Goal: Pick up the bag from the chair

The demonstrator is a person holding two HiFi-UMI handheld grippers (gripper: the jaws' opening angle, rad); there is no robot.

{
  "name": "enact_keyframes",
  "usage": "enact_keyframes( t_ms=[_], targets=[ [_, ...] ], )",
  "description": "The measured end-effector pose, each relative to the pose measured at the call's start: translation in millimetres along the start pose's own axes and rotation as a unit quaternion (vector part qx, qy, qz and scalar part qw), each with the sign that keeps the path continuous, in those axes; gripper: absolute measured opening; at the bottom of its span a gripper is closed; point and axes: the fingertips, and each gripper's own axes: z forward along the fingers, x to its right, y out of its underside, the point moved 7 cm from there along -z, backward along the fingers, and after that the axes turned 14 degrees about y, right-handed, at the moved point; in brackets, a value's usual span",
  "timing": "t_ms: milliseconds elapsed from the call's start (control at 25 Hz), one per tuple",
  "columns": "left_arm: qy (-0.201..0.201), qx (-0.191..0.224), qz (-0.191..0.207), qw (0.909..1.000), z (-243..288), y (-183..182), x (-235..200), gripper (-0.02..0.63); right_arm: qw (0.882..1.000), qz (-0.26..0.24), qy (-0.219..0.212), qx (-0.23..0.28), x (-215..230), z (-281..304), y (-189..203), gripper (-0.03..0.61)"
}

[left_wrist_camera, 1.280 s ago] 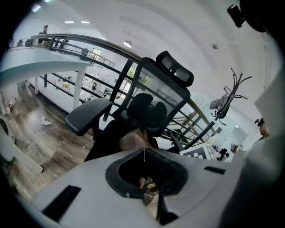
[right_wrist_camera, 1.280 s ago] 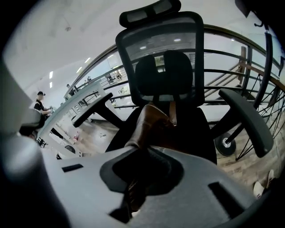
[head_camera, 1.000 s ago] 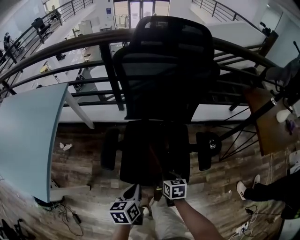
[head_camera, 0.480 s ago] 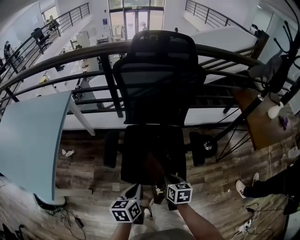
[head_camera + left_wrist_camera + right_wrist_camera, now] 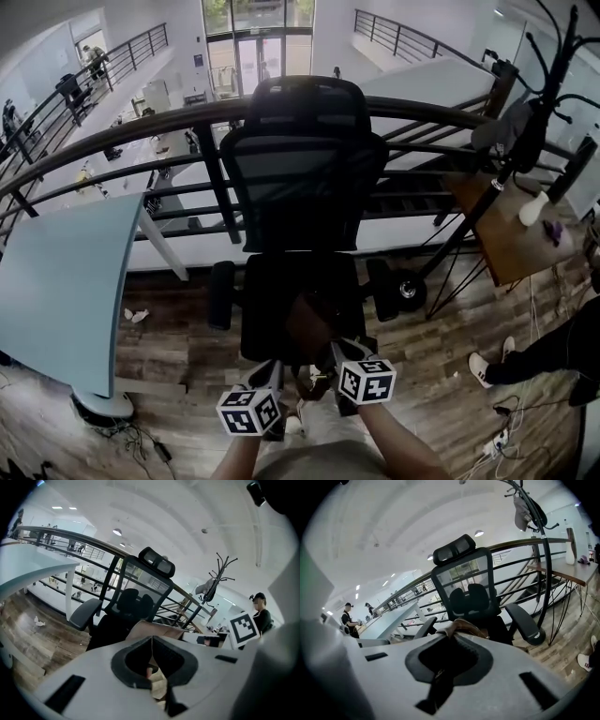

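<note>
L gripper [image 5: 270, 373] & R gripper [image 5: 336, 351] fingers clamped on bag [image 5: 307, 326]; long axis twd chair [image 5: 300, 178] back.

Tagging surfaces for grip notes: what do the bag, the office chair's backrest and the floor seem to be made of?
The bag: brown, soft, faintly glossy, creased on top; probably leather or imitation, cloth not ruled out.
The office chair's backrest: black see-through mesh in a smooth plastic-looking frame.
The floor: matte planks with grain and seams; wood or laminate.

Chair backrest [image 5: 300, 178] blocks way ahead; armrests [image 5: 221, 293] flank seat [image 5: 270, 302]. Railing [image 5: 122, 122] behind it, table [image 5: 56, 272] at left. Open floor [image 5: 169, 347] both sides.
</note>
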Motion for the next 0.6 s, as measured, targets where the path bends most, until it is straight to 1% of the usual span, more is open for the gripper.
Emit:
enact_keyframes(
  t_ms=[280,600],
  targets=[
    [0.008,0.009,0.017,0.9998,-14,-5,7,0.003,1.000,0.015,0.001,0.026,-2,-34,-7,0.015],
    [0.010,0.005,0.035,0.9993,-26,-6,14,0.003,0.999,0.025,0.002,0.046,-4,-63,-11,0.015]
  ],
)
